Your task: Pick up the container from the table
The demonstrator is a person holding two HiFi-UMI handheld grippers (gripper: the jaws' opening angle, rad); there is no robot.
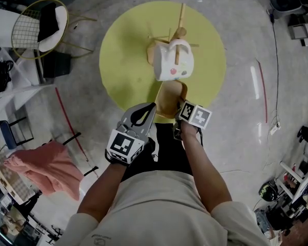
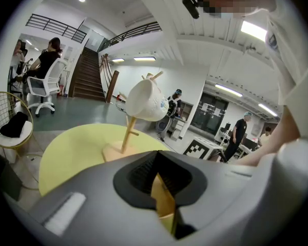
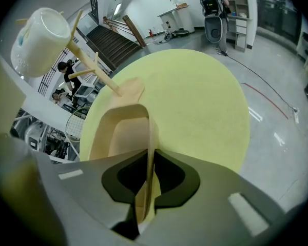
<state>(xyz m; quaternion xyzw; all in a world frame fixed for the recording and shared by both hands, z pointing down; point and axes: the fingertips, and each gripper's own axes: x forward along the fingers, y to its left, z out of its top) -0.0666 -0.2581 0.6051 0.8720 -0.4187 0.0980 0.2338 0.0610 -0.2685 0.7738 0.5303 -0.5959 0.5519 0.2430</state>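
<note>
The tan container (image 1: pixel 172 97) is at the 6 o'clock edge of the yellow desk (image 1: pixel 124 60); whether it touches the desk cannot be told. The left gripper's (image 1: pixel 152 108) jaws clamp its 9 o'clock wall, and the right gripper's (image 1: pixel 181 109) jaws clamp its 3 o'clock wall. At 12 o'clock from the container, a white mug (image 1: pixel 173 61) hangs on a wooden stand (image 1: pixel 180 14).

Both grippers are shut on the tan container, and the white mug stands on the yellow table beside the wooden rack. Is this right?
Not quite. The white mug hangs on a peg of the wooden rack, above the yellow table, not standing on it; the left gripper view shows this. The rest is right.
</note>
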